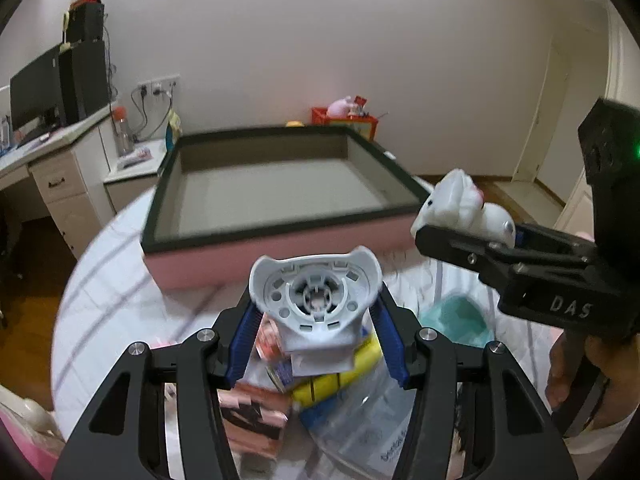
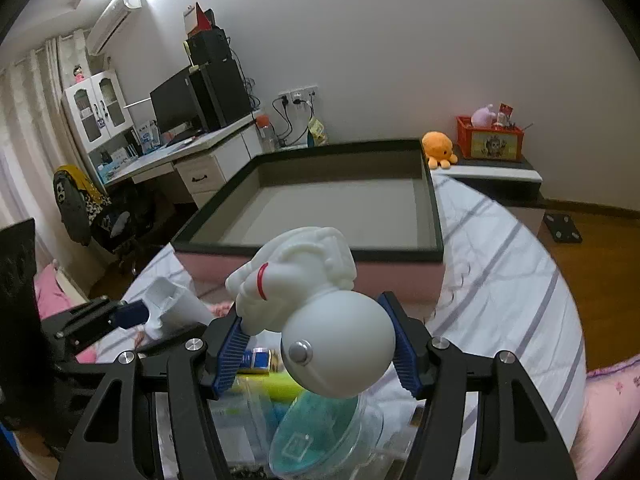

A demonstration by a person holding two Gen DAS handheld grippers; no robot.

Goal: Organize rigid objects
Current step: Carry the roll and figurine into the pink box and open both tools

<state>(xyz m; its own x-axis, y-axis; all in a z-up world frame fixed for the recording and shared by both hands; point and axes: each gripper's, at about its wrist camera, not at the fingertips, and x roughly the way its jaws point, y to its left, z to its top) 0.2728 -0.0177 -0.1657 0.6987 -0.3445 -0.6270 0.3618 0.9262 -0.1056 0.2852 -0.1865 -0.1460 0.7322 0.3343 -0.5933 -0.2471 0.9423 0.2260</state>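
My left gripper is shut on a white plastic part with a round hub, held up between its blue pads. In the right wrist view the same gripper and part show at the left. My right gripper is shut on a white astronaut figurine with a red ring on its arm; the left wrist view shows this gripper and the figurine at the right. Both hover just short of a large shallow tray with a dark rim, a grey floor and a pink side.
Under the grippers lies clutter on a striped sheet: a yellow and blue pack, a clear bag, a pink box, a teal-lidded clear container. A desk with a monitor stands far left. An orange plush and a red crate sit beyond the tray.
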